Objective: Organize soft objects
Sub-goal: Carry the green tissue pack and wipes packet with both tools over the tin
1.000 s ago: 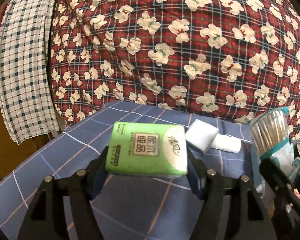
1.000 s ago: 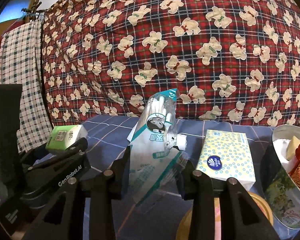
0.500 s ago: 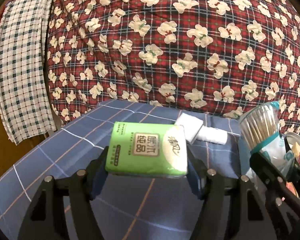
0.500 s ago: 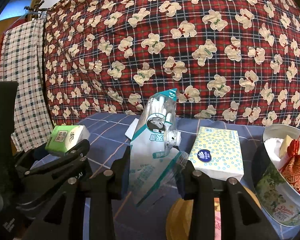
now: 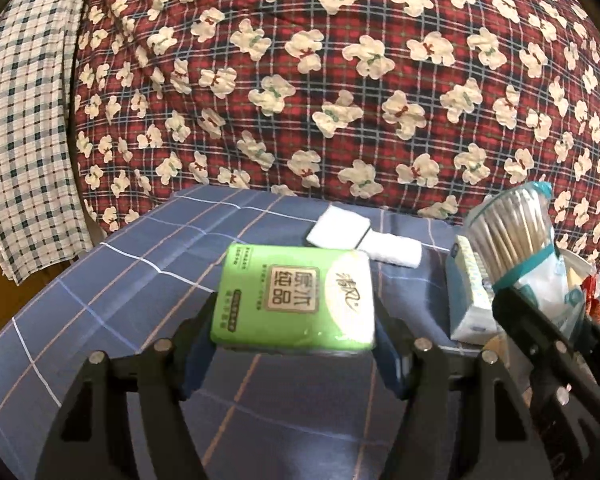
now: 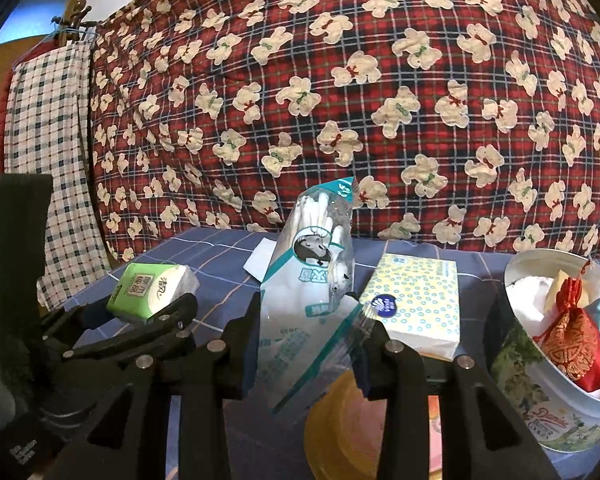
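Observation:
My left gripper (image 5: pixel 294 344) is shut on a green tissue pack (image 5: pixel 296 296) and holds it above the blue checked tablecloth (image 5: pixel 112 280). The pack also shows in the right wrist view (image 6: pixel 150 290). My right gripper (image 6: pixel 306 344) is shut on a clear bag of cotton swabs (image 6: pixel 312 280), held upright; the bag shows at the right of the left wrist view (image 5: pixel 512 240). A round tin (image 6: pixel 540 400) at the right holds a red pouch (image 6: pixel 572 336) and white soft items.
A yellow dotted tissue pack (image 6: pixel 416 304) lies right of the swab bag. A white square pad (image 5: pixel 338 228) and a white roll (image 5: pixel 392 250) lie at the table's back. A red bear-print quilt (image 5: pixel 340 80) rises behind. A round yellow lid (image 6: pixel 344 432) lies under my right gripper.
Both grippers have moved right and a little forward with their loads. The tin and yellow tissue pack have shifted left in the right wrist view.

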